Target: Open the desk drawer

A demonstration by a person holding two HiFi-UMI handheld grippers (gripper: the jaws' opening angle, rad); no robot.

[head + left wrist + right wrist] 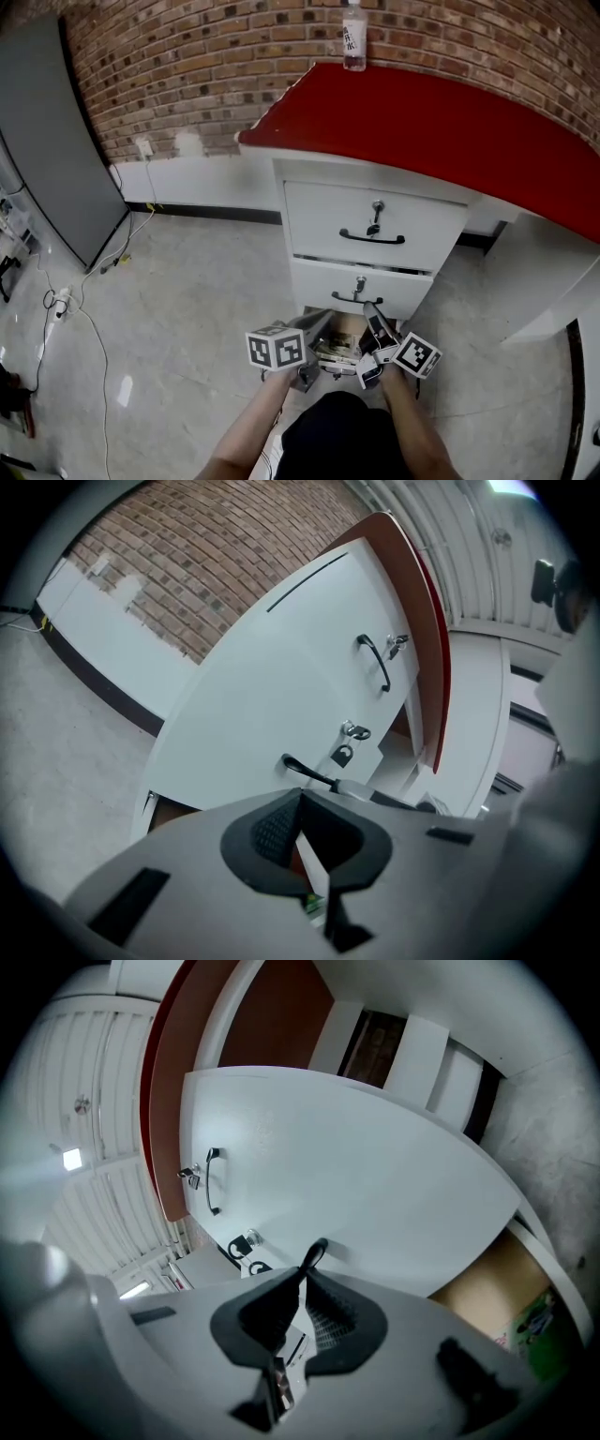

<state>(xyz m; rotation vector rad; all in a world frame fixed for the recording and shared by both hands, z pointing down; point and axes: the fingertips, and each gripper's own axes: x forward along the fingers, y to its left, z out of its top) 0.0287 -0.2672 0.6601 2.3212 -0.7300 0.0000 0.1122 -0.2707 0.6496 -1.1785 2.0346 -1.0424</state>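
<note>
The fingers [330, 1314] of the right gripper [302, 1277] pinch the thin black handle [315, 1252] of the middle drawer [314, 281], and the bar pokes out right at their tips. The left gripper [300, 797] has its fingers [270, 829] pressed together on nothing. Their tips are just short of the same handle's free stretch and close beside the right fingers.

Beyond both sets of tips the drawer's white front fills the view. A dark slit runs along its upper edge, under the top drawer [375, 211]. Directly below the fingers the bottom drawer [487, 1283] stands pulled out (brown inside, papers in it), its rim under the grippers. Behind the fingers are the person's forearms [246, 427].

Out to the left of the left fingers lies bare pale floor [187, 300]. To the right of the right fingers a white desk panel [553, 281] stands near. The edge of the red desktop [422, 122] overhangs well above.
</note>
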